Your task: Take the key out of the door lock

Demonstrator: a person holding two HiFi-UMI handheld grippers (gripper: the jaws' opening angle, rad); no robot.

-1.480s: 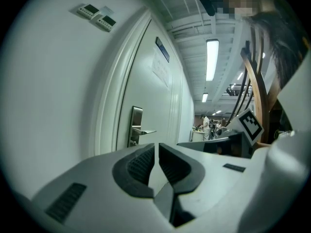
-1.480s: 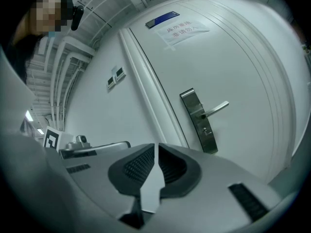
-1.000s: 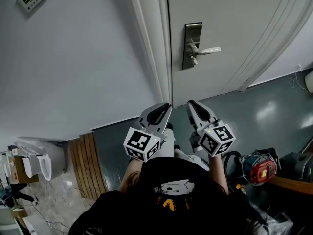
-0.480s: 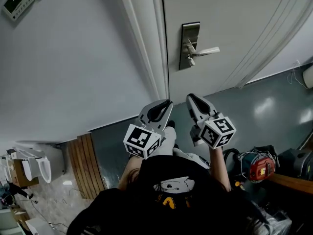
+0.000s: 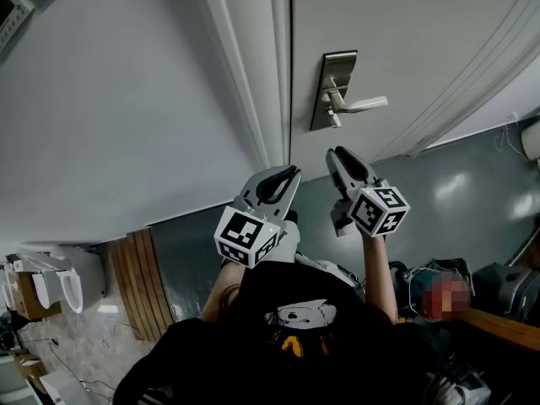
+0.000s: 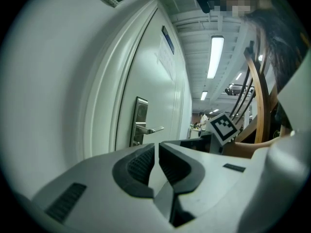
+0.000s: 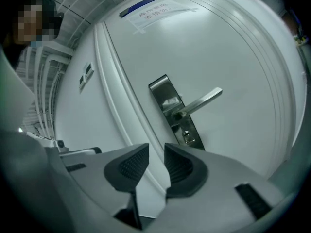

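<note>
A steel lock plate with a lever handle sits on the white door. In the right gripper view a small key sticks out of the cylinder low on the plate, under the handle. My right gripper hangs below the plate, apart from it; its jaws are opening with nothing between them. My left gripper is beside it at the door frame, shut and empty. The left gripper view shows the plate edge-on.
The door frame and a plain white wall lie left of the lock. Below are grey flooring, a wooden slatted strip, white fixtures at far left and dark equipment at lower right.
The right gripper has risen closer to the lock plate. The left gripper has stayed about where it was, and the head view has shifted slightly.
</note>
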